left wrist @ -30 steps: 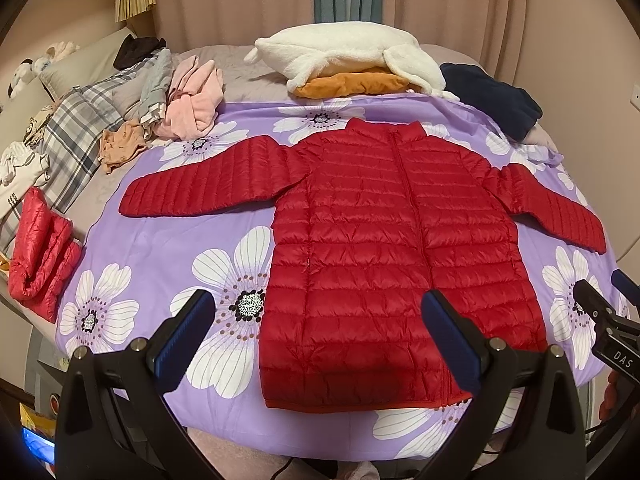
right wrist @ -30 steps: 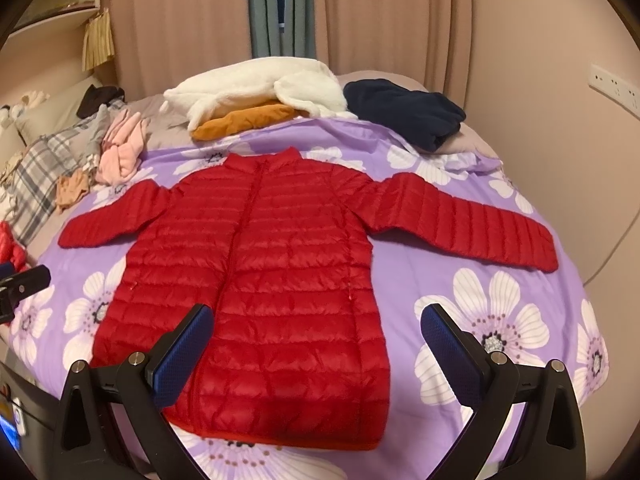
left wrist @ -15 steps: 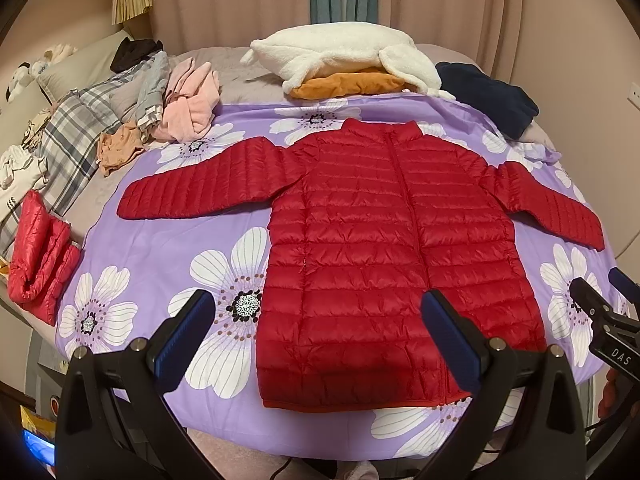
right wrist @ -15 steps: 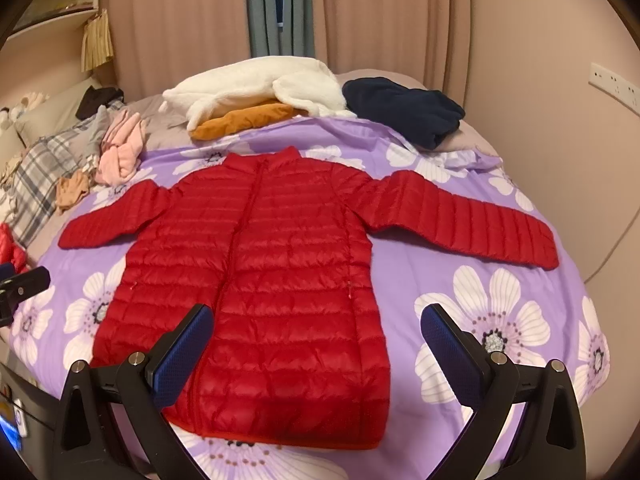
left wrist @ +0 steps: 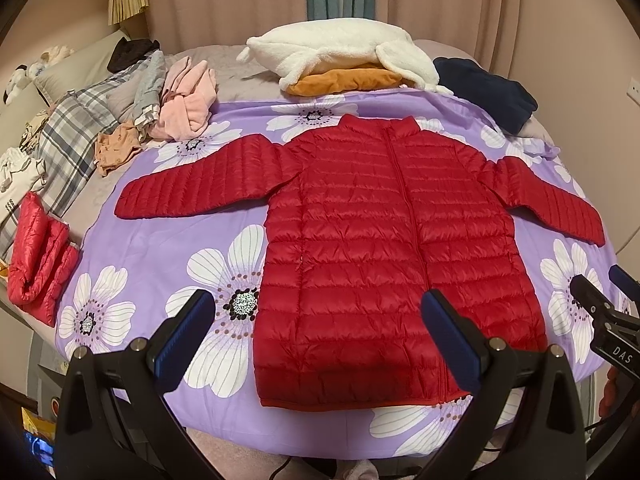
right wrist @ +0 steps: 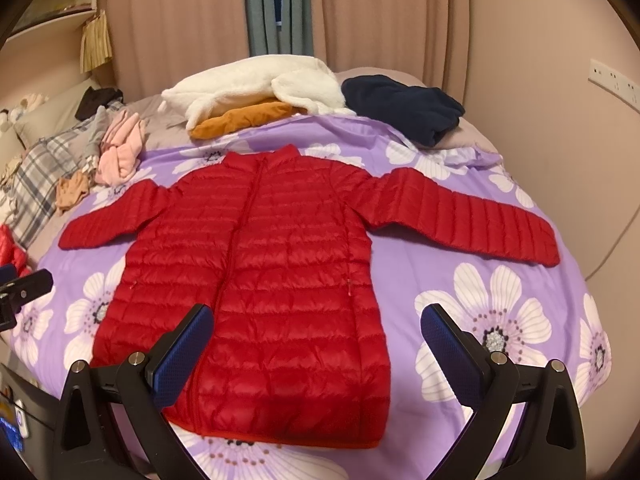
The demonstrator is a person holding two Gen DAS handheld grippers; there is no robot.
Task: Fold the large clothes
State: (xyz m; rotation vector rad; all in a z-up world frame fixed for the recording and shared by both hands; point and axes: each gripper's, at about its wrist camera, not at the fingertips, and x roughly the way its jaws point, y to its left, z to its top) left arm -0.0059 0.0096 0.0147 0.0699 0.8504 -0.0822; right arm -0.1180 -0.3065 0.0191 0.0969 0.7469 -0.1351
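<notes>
Bed [left wrist: 248,64]: grey-mauve sheet visible at the far end and left edge, most of it covered by a purple bedspread [left wrist: 160,248] printed with large white flowers.

Red quilted jacket [left wrist: 384,248]: lies flat, front up and zipped, in the middle of the bedspread, collar toward the far end, hem toward the near edge, both sleeves spread out sideways.

Far end of bed: white fleece garment [left wrist: 336,46] lying on top of an orange garment [left wrist: 344,80]; dark navy garment [left wrist: 484,92] just to their right.

Left side of bed: pink garment [left wrist: 188,104], a grey one beside it, a plaid cloth [left wrist: 76,132], a small tan piece [left wrist: 116,150], a black item further back. A second red quilted garment [left wrist: 38,264], bundled, sits at the near left edge, well apart from the jacket.

Room: beige curtains [right wrist: 184,24] across the back wall, a blue-grey curtain [right wrist: 276,4] between them; wall sockets [right wrist: 612,78] on the right wall; a shelf with a tasselled fringe at upper left.

Left gripper [left wrist: 316,336]: fingers spread wide, holding nothing, above the near edge over the jacket's hem.

Right gripper [right wrist: 316,344]: fingers spread wide, holding nothing, above the jacket's lower right part.
</notes>
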